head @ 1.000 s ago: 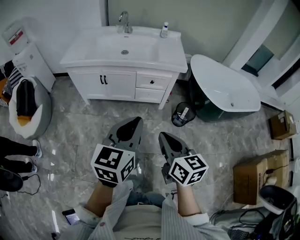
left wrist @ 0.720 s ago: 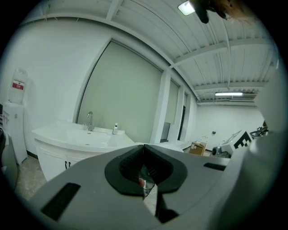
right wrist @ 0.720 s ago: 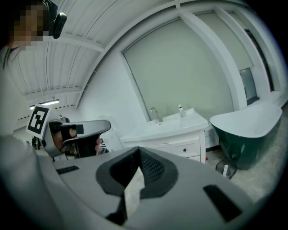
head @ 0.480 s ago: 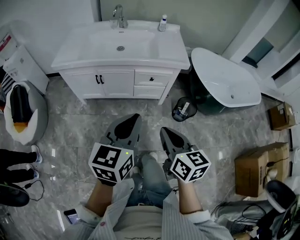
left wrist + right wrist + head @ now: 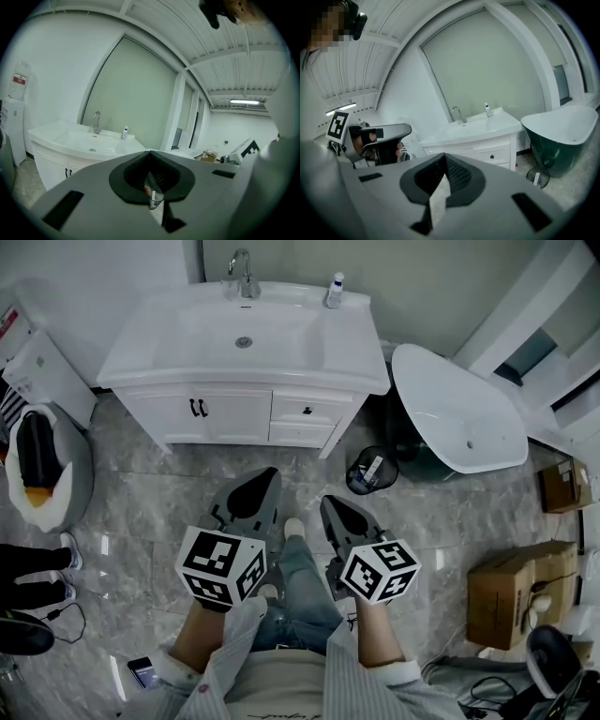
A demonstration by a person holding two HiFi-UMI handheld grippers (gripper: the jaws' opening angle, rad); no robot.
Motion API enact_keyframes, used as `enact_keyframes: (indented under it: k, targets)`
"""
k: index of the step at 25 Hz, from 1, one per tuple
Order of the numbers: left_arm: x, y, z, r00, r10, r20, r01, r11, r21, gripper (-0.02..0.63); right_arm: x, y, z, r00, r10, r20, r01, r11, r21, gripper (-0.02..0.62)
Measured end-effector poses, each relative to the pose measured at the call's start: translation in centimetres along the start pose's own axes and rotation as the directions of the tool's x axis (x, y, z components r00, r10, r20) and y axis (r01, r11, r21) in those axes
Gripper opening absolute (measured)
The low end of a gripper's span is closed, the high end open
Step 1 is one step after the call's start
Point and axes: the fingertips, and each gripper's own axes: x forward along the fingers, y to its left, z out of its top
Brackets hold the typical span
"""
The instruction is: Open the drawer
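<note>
Left gripper [image 5: 265,486]: lower centre, grey jaws pressed together, empty.
Right gripper [image 5: 330,512]: beside it, jaws closed, empty.
Drawer: white vanity drawer with small black knob [image 5: 307,411], upper centre, shut, well apart from both.
Hidden: drawer blocked by gripper body in left gripper view.

Ahead of the left gripper [image 5: 265,480] and the right gripper [image 5: 330,512], bare grey floor [image 5: 169,486] lies open up to the white vanity [image 5: 187,381]. Nothing stands before its drawer fronts [image 5: 307,410]. Ahead and to the right of the right gripper, a black waste bin [image 5: 372,471] stands near the vanity's corner, with the bathtub [image 5: 459,418] just behind it, narrowing that side. The person's own leg [image 5: 298,570] fills the gap between the grippers. A grey seat [image 5: 66,474] stands well off to the left.
</note>
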Motion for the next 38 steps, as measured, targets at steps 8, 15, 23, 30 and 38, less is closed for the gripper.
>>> enact_keyframes:
  k: [8,15,23,30,38]
  targets:
    - [6.8,2.4,2.7,1.0,0.026,0.01,-0.025,1.0,-0.014,0.017,5.0,-4.2,4.3,0.999,0.025,-0.034,-0.026,1.0,-0.014,0.008]
    - [13.4,3.7,4.9,0.998,0.056,0.018,-0.055,0.998,-0.024,0.017,8.9,-8.5,8.1,0.996,0.059,-0.065,-0.061,0.998,-0.024,0.008]
    - [19.0,5.2,5.4,0.993,0.114,0.012,-0.114,0.993,-0.035,0.017,12.6,-13.0,10.7,0.99,0.104,-0.098,-0.108,0.994,-0.028,0.008]
    - [20.9,6.4,4.8,0.988,0.156,-0.012,-0.156,0.987,-0.043,0.017,15.0,-14.5,11.5,0.983,0.137,-0.123,-0.142,0.99,-0.028,0.008]
    - [22.4,8.2,4.0,0.988,0.148,-0.05,-0.15,0.988,-0.038,0.017,17.5,-14.8,11.4,0.981,0.132,-0.141,-0.134,0.991,-0.005,0.008]
